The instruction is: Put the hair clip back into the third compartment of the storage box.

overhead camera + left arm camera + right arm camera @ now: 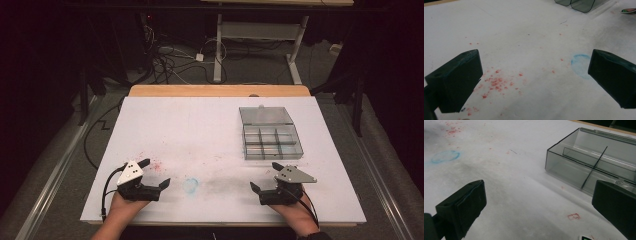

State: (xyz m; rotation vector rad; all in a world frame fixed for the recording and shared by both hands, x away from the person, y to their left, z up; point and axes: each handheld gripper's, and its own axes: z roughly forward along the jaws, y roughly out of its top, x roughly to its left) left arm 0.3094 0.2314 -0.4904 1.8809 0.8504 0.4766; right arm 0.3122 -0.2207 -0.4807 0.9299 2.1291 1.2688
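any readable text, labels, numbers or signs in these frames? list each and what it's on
None: no word, number or brand reads in any view.
Small red square outline on the white table: a drawn mark, no letters.
Blue ring on the table: a stain, not a sign.
Coloured sticker edge near the clear organizer box: cut off, too small to read.
Left tool and right tool: unmarked.
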